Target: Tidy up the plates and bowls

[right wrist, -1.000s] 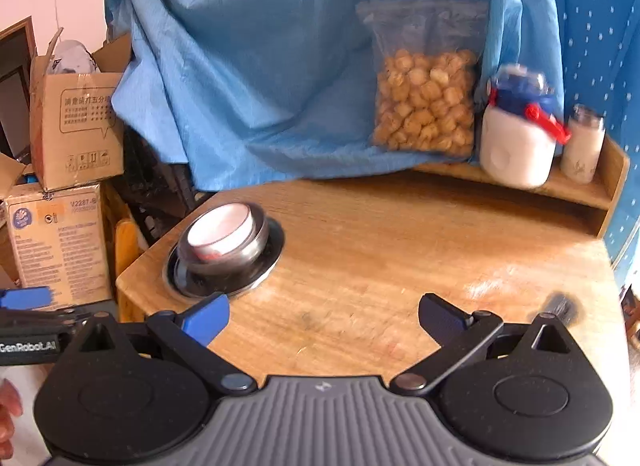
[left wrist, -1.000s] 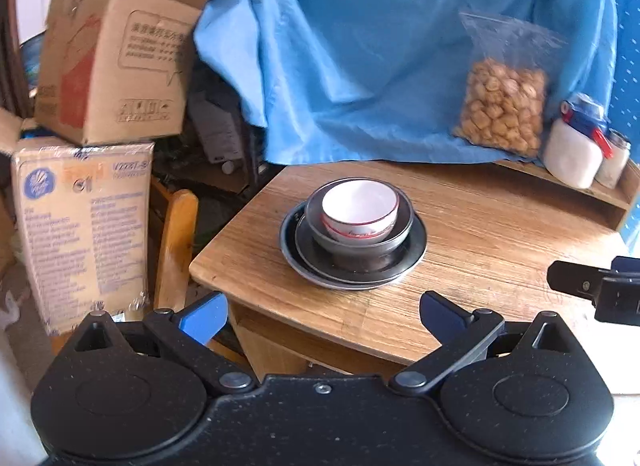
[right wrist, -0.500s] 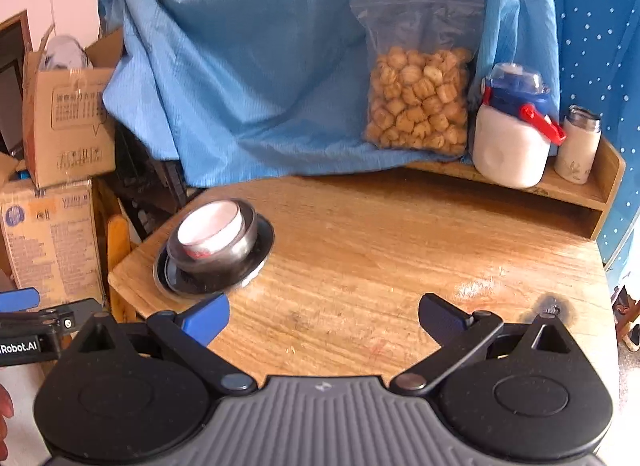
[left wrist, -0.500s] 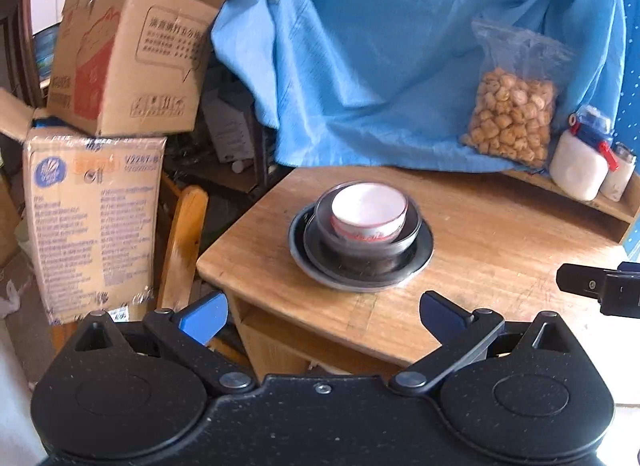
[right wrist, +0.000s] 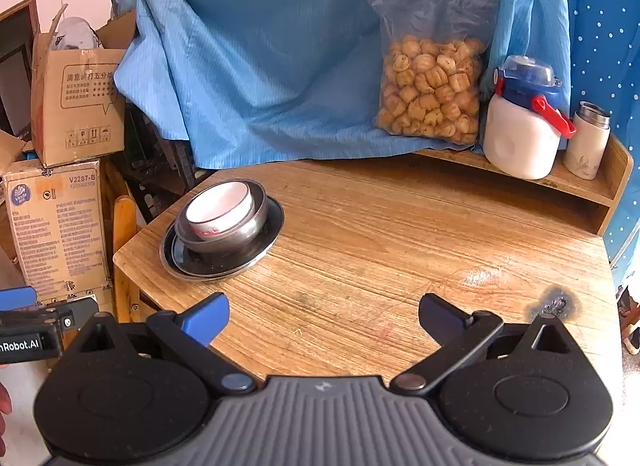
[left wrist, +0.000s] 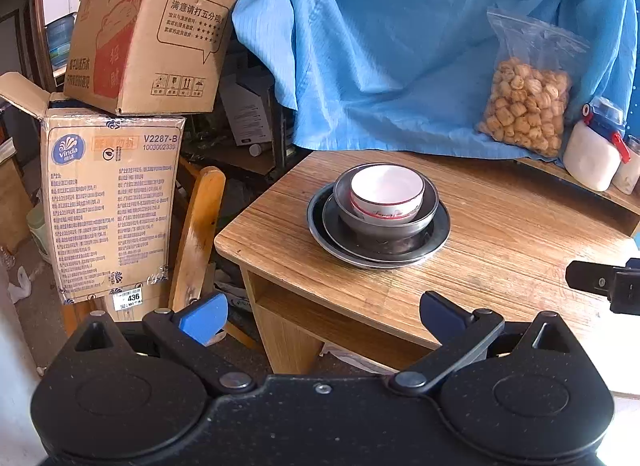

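The stack of dishes stands on the wooden counter (right wrist: 400, 234) near its left edge, close to the near left corner. At the bottom are two metal plates (left wrist: 378, 240), one inside the other. On them sits a metal bowl (left wrist: 386, 211), and in this bowl is a white bowl (left wrist: 387, 195) with a red line, a little tilted. The outer plate is near the left edge of the counter but does not hang over it.

The left tongs (left wrist: 322, 312) are apart and hold nothing; they stay before the near edge of the counter, off the surface, pointing at the stack. The right tongs (right wrist: 324, 316) are also apart and empty, above the near edge around the middle.

The middle and right part of the counter is bare wood, with a dark burn mark (right wrist: 554, 304) near the near right corner. Along the far edge a raised shelf (right wrist: 580, 185) carries a bag of snacks (right wrist: 430, 93), a white jug (right wrist: 522, 133) and a small flask (right wrist: 586, 141). Beyond the left edge stand cardboard boxes (left wrist: 112, 193) and a wooden chair (left wrist: 198, 225).
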